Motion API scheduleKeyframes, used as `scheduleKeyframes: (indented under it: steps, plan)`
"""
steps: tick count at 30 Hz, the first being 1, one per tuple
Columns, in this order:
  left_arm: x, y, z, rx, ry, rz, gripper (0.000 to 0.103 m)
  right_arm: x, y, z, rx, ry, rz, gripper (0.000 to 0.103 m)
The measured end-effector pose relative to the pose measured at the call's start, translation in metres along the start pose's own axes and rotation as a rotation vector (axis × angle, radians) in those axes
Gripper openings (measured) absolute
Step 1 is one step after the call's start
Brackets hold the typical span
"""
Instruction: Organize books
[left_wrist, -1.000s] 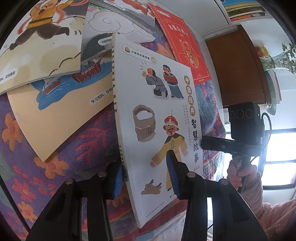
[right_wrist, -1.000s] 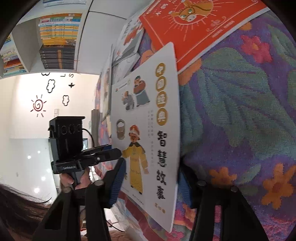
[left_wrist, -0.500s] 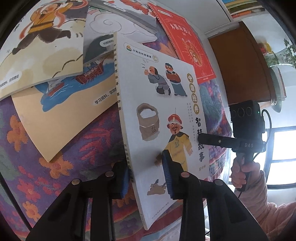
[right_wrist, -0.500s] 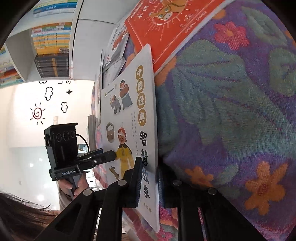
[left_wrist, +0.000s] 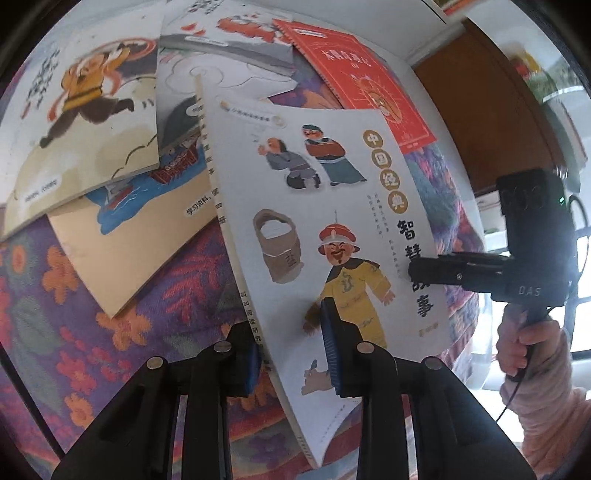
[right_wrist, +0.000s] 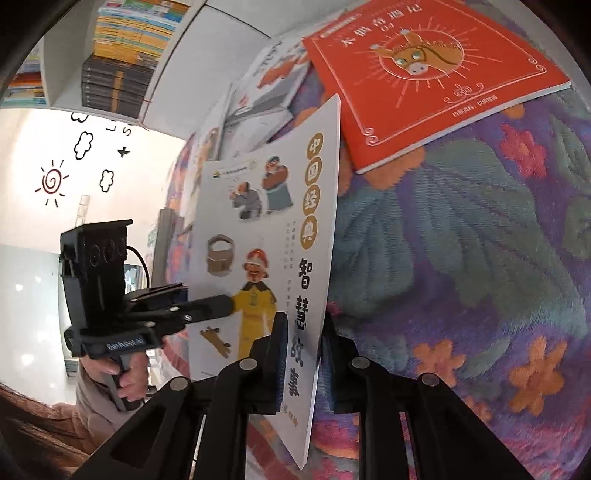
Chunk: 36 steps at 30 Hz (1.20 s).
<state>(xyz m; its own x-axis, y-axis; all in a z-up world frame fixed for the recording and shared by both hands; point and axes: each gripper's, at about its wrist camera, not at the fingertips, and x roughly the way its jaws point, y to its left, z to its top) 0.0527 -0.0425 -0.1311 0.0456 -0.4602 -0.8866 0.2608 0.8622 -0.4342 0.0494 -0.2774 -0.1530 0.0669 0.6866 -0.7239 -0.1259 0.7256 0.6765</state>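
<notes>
From the left wrist camera we see our left gripper clamped on the white picture book, one blue pad on the cover and the other behind the spine edge. The book is tilted up off the flowered cloth rather than lying flat on it. Further along its right edge our right gripper reaches in from the side, with a hand in a pink sleeve on its handle. Beyond the white book lie a tan book with a blue ship, a book showing a leaping figure on top of it, a grey-and-white book, and a red book further right.

From the right wrist camera the right gripper straddles the white picture book at its lower right edge; its jaws are opening a little, yet the pads still sit against both faces of the book. The left gripper comes across from the left onto the cover, held by a hand. The book stands nearly on edge above the flowered cloth. The red book lies flat on the cloth just beyond its top corner, and a shelf of stacked books shows at upper left.
</notes>
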Motion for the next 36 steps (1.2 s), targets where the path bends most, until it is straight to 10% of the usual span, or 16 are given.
scheduleKeyframes:
  steps: [7,36]
  plan:
    - [-0.015,-0.008,-0.005,0.084,-0.002,0.129,0.024,0.002,0.039,-0.003,-0.105,-0.005,-0.013,0.017]
    - [-0.092,0.038,-0.023,0.076,-0.078,0.132,0.024,0.029,0.123,-0.005,-0.167,-0.03,-0.006,0.016]
